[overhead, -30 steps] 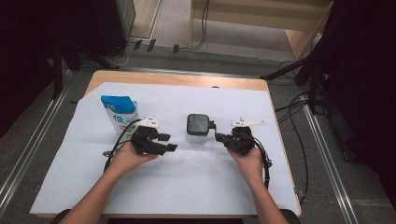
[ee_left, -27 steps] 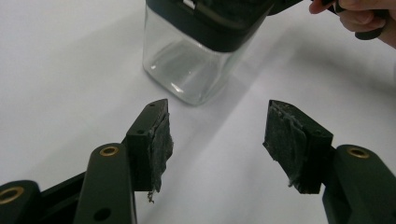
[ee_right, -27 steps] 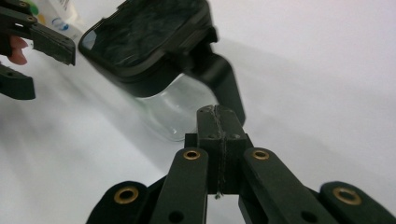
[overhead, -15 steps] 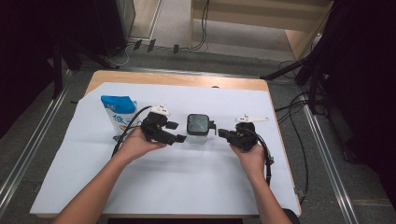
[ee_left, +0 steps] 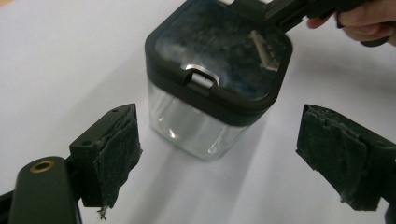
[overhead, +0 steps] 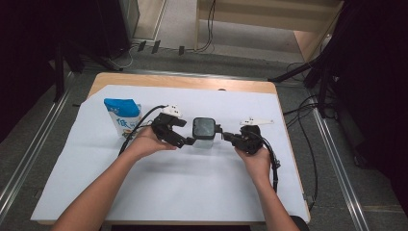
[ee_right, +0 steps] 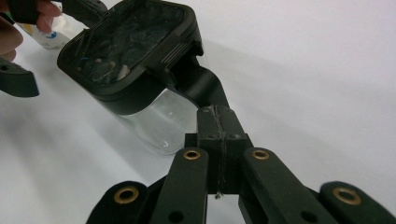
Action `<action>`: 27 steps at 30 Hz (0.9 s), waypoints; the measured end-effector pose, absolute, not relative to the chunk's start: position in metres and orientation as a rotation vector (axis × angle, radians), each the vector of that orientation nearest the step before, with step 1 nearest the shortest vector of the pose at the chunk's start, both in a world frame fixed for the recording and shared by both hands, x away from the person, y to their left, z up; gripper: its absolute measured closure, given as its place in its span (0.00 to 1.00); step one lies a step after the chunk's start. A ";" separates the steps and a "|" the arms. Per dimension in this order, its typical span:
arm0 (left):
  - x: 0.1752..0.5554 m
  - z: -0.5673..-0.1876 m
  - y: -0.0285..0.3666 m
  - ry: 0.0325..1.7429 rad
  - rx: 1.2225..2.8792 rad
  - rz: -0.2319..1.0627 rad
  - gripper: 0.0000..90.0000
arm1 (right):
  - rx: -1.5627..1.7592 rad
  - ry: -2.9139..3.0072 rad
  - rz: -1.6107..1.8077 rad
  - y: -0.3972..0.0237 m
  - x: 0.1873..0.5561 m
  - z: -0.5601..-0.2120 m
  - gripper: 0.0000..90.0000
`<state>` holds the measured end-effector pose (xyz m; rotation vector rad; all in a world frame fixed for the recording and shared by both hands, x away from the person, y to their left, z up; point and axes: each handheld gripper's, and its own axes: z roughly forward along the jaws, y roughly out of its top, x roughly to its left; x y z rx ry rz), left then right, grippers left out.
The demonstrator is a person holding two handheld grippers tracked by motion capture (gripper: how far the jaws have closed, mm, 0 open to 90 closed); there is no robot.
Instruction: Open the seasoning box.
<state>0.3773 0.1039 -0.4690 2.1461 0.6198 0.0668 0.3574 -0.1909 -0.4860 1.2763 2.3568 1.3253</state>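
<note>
A clear square container with a black lid point(overhead: 203, 131) stands upright on the white sheet at mid-table. My left gripper point(overhead: 185, 132) is at its left side. In the left gripper view its jaws have just been opening, and the container point(ee_left: 219, 84) stands just ahead of the gap between the wide-spread pads point(ee_left: 116, 149), untouched. My right gripper point(overhead: 225, 136) comes in from the right, shut. In the right gripper view its joined tips point(ee_right: 208, 93) reach the container point(ee_right: 135, 51) just under the lid's hinge side.
A blue and white pouch point(overhead: 122, 117) stands upright at the left, behind my left hand. The white sheet point(overhead: 192, 192) covers most of the wooden table point(overhead: 183, 82). Cables trail from both grippers; dark frames and floor surround the table.
My left gripper has moved right, up to the container, and its jaws have spread wider. The right gripper has stayed at the container's right side, shut.
</note>
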 end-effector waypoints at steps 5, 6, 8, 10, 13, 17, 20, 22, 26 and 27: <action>0.387 -0.478 0.102 0.597 2.146 0.042 0.15 | 1.280 2.354 1.323 -0.191 0.360 -0.487 1.00; 0.388 -0.481 0.102 0.603 2.140 0.032 0.15 | 1.283 2.352 1.324 -0.191 0.360 -0.487 1.00; 0.390 -0.484 0.103 0.597 2.123 0.022 0.15 | 1.288 2.350 1.324 -0.191 0.360 -0.487 1.00; 0.393 -0.485 0.103 0.594 2.111 0.011 0.16 | 1.286 2.347 1.326 -0.191 0.361 -0.489 1.00; 0.395 -0.486 0.099 0.566 2.130 0.016 0.16 | 1.299 2.349 1.319 -0.191 0.360 -0.489 1.00; 0.399 -0.482 0.094 0.514 2.135 0.019 0.16 | 1.301 2.345 1.315 -0.190 0.360 -0.489 1.00; 0.402 -0.483 0.091 0.498 2.139 0.002 0.16 | 1.298 2.344 1.314 -0.190 0.359 -0.490 1.00; 0.404 -0.485 0.088 0.499 2.134 -0.018 0.15 | 1.304 2.345 1.309 -0.190 0.358 -0.490 1.00; 0.407 -0.488 0.087 0.487 2.131 -0.035 0.13 | 1.305 2.341 1.311 -0.190 0.358 -0.490 1.00; 0.408 -0.488 0.086 0.484 2.133 -0.037 0.13 | 1.305 2.339 1.312 -0.190 0.358 -0.491 1.00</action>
